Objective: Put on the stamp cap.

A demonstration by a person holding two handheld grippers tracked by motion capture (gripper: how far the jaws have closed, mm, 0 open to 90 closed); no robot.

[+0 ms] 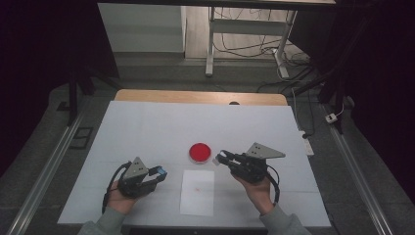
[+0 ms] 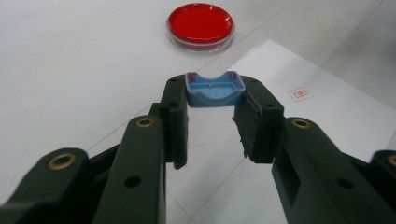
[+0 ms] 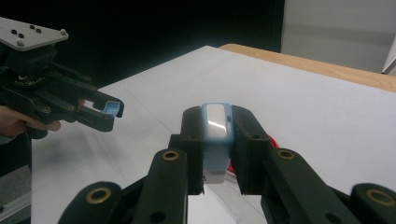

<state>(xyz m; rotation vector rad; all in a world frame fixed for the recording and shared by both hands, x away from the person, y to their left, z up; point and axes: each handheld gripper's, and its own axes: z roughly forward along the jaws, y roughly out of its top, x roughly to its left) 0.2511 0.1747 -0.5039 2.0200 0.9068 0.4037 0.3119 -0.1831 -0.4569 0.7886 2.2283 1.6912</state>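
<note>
Left gripper (image 2: 214, 100): jaws clamped on a small blue cap (image 2: 215, 88), held clear above the table (image 1: 147, 127).
Right gripper (image 3: 216, 135): jaws closed on a pale blue stamp body (image 3: 216, 140), facing the cap, probably for rejoining.
White paper (image 1: 197, 192): flat between the hands, bearing a faint red mark.
Red ink pad (image 1: 199, 152): just beyond the paper.

Small light-blue plastic cap (image 2: 215, 89), open hollow side up with curved rim, clamped at the left gripper (image 1: 157, 174) tips, left of the white paper sheet (image 1: 197, 192). Light-blue plastic stamp body with white face (image 3: 216, 135), upright, pinched in the right gripper (image 1: 221, 158), above the sheet's far right corner.
</note>
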